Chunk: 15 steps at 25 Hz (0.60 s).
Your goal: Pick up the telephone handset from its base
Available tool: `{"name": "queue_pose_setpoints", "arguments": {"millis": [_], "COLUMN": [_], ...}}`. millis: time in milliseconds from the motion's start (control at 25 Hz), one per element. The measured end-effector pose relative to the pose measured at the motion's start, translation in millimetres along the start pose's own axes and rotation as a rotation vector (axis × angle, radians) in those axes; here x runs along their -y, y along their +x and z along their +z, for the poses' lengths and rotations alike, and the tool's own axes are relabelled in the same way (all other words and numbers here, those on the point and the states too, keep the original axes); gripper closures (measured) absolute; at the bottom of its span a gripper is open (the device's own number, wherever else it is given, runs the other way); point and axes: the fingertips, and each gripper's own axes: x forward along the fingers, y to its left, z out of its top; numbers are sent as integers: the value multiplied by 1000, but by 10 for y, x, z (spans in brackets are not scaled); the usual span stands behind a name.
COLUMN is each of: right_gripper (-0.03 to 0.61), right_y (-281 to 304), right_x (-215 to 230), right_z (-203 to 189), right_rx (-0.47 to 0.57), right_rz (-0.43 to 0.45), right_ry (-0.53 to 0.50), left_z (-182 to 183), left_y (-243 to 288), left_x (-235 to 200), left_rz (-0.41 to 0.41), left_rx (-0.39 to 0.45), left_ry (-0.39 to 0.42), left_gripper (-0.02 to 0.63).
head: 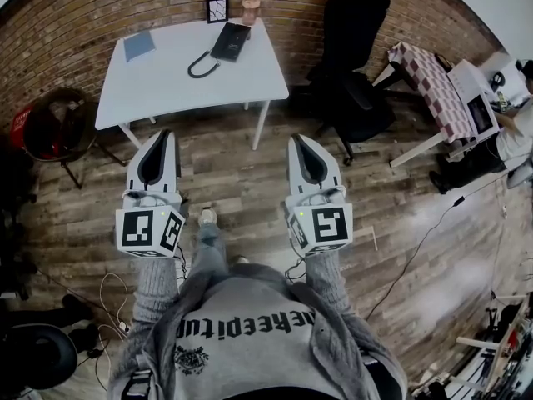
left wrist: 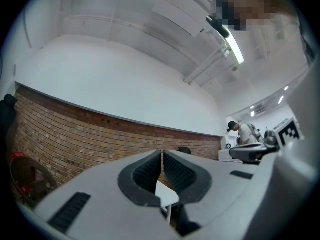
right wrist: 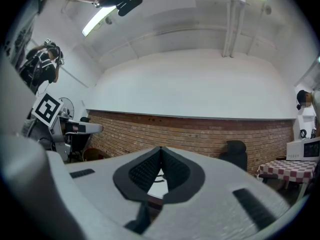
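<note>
L gripper (head: pixel 166 133) & R gripper (head: pixel 296 138): white-grey tapered shells w/ black ribbed pads (left wrist: pixel 147 171) inside. At 6 o'clock end of each sits a white cube w/ black square markers: L cube (head: pixel 150 230), R cube (head: pixel 323 225). Thin dark cables (head: pixel 180 263) trail below. Grey knit sleeves (head: pixel 154 283), grey top (head: pixel 250 340) w/ black lettering, blue jeans (head: pixel 208 252).

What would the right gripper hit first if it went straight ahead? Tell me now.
Nothing close: the shut right gripper faces open wood floor. Next in line stands the white rectangular table. Held roughly level, it might instead pass over it and reach the red brick wall; depth is unclear.
</note>
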Motion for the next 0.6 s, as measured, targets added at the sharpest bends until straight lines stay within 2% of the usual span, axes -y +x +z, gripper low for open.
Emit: {"name": "queue_pose_setpoints", "arguments": {"millis": [400,600], "right_gripper": [575,575], "right_y": [709,1239], "right_x": [223,308], "right_z": [-126,-167], "right_rx": [-7,-6], "right_rz": [-26,-34], "right_ry": [-11,-22], "left_z": [-130,-241], "left_y": [675,1143], "left_x": [-340,-665], "left_rz": [-3,-23], "left_rx": [-24,9], "left_ry": [-17,-14], "left_gripper": [597,597]}}
